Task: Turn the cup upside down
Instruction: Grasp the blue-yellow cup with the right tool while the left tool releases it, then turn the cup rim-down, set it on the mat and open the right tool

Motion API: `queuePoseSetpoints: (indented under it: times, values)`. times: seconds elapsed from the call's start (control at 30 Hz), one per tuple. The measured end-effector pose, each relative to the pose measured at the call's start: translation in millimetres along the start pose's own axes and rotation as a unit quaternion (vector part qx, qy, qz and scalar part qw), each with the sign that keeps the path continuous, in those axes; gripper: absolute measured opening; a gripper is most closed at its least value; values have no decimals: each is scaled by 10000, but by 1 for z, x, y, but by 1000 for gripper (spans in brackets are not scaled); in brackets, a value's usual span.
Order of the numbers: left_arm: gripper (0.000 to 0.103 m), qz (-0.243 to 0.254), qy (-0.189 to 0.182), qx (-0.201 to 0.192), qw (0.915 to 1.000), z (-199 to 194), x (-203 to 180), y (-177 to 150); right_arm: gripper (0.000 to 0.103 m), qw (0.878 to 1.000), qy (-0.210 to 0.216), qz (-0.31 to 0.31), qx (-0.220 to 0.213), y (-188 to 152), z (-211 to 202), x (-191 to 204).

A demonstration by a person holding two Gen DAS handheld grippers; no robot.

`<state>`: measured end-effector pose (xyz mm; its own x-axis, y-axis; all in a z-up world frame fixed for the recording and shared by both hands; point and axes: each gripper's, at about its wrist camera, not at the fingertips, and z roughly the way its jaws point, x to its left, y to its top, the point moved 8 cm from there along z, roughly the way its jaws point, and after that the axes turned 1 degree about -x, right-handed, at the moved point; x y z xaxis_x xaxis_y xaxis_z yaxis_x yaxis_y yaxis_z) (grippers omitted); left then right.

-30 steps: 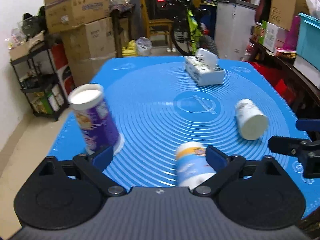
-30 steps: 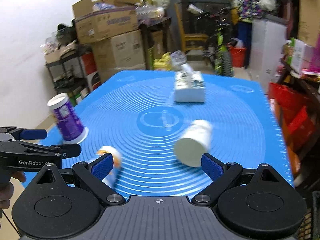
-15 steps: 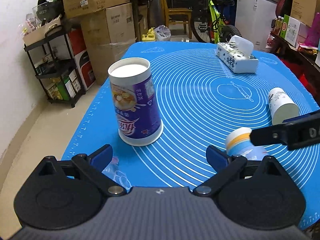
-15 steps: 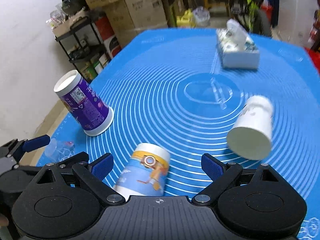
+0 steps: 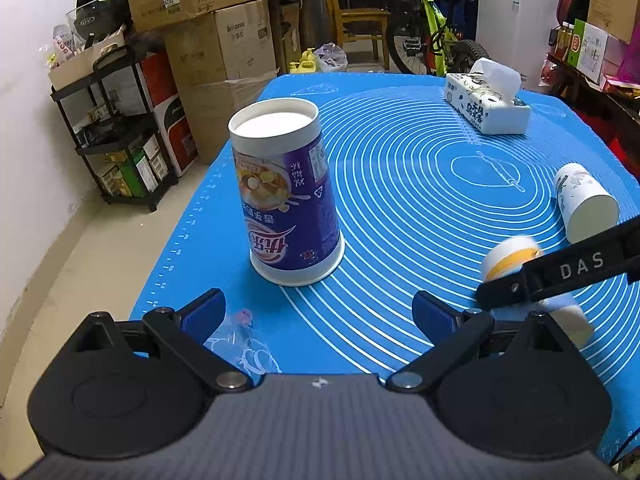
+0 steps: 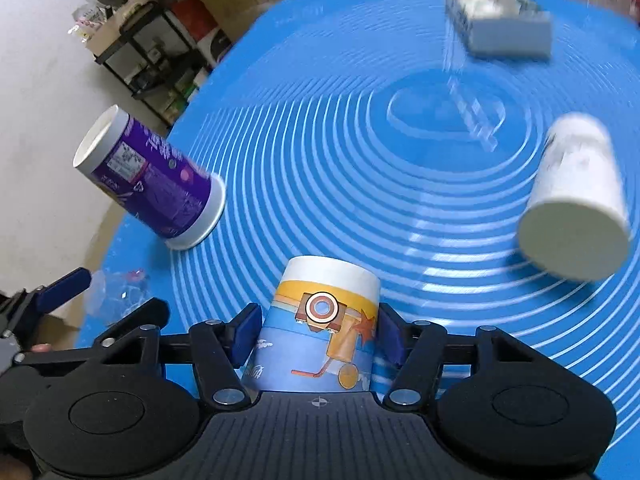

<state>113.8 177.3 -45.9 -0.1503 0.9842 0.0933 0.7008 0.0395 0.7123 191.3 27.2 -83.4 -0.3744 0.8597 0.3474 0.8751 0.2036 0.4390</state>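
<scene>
Right wrist view showed the right gripper closed on the blue-and-orange cup, 1 blue pad against each side of its wall. The cup lay on its side along the gripper's axis at the near edge of the blue mat, its flat white end pointing away from the camera. The side grip appeared chosen so that a turn of the wrist could bring the cup mouth-down; whether it was already off the mat could not be determined.

Left wrist view showed the left gripper with its jaws spread wide and nothing between them. It hung low over the near left part of the mat, facing the purple cup. That cup stood with its wide rim on the mat and its closed base up, and was judged already inverted.

The white cup lay on its side at the right, well apart from both grippers and untouched. The tissue box sat at the far right, away from the working area. A crumpled clear plastic wrapper lay on the near left edge of the mat, just beside the left gripper's left pad.

Assessment: 1 cup done, 1 in hand, 1 outstanding. Motion blur in the right view suggested the gripper was in motion.
</scene>
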Motion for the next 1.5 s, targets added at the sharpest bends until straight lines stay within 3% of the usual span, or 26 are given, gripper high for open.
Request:
queuePoseSetpoints:
  times: [0.13,0.27,0.4,0.63,0.77,1.13,1.5]
  values:
    - [99,-76,-96,-49,9999,-3,-5,-1,65,9942,-356,-443,-917,1,-30,0]
    - [99,-131,-204,-59,9997,-3,-14,-3,65,9689,-839,-839,-2170,-7,-58,-7]
    - [99,-105,-289,-71,9995,-5,-25,-5,65,9425,-1355,-1302,-2765,-21,-58,-14]
    - [99,-114,-415,-82,9990,-8,-37,-8,65,9363,-1469,-1716,-2691,-40,-51,-16]
    - [99,-104,-454,-68,9989,-9,-42,-10,65,9415,-1488,-1888,-2361,-48,-43,-12]
    - [99,-73,-511,-44,9987,-14,-48,-14,65,9496,-1423,-1719,-2201,-67,-52,-20]
    - [99,-93,-522,-18,9986,-20,-55,-19,82,9470,-1434,-1779,-2258,-73,-66,-18]
